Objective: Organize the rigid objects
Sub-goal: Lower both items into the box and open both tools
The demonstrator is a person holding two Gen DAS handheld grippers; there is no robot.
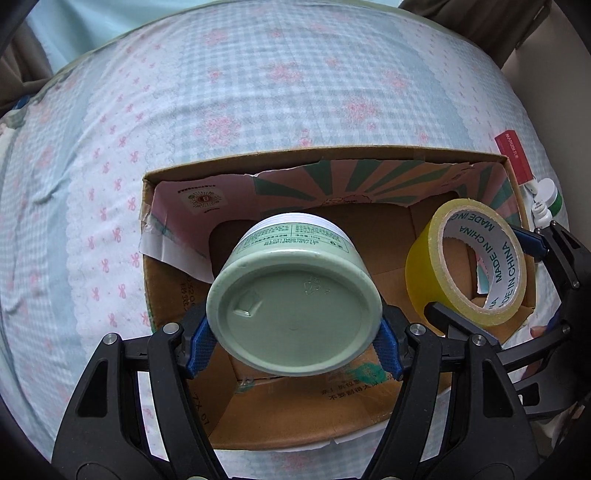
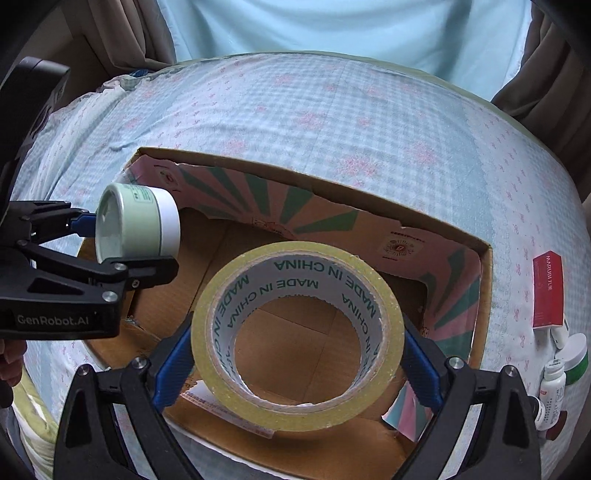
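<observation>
My left gripper (image 1: 293, 338) is shut on a pale green round jar (image 1: 293, 314), its flat base toward the camera and its white lid end pointing down into an open cardboard box (image 1: 332, 155). From the right wrist view the same jar (image 2: 135, 225) hangs over the box's left end, held by the left gripper (image 2: 88, 236). My right gripper (image 2: 297, 354) is shut on a yellow roll of tape (image 2: 297, 332) with "MADE IN CHINA" printed inside its core, held over the box (image 2: 485, 280). From the left wrist view the tape (image 1: 467, 262) hangs over the box's right end.
The box lies on a bed with a blue checked, pink-flowered sheet (image 1: 258, 92). Right of the box lie a red carton (image 2: 548, 291), a white and green jar (image 2: 574, 356) and a small white bottle (image 2: 552, 387). Brown curtains (image 2: 122, 33) hang behind the bed.
</observation>
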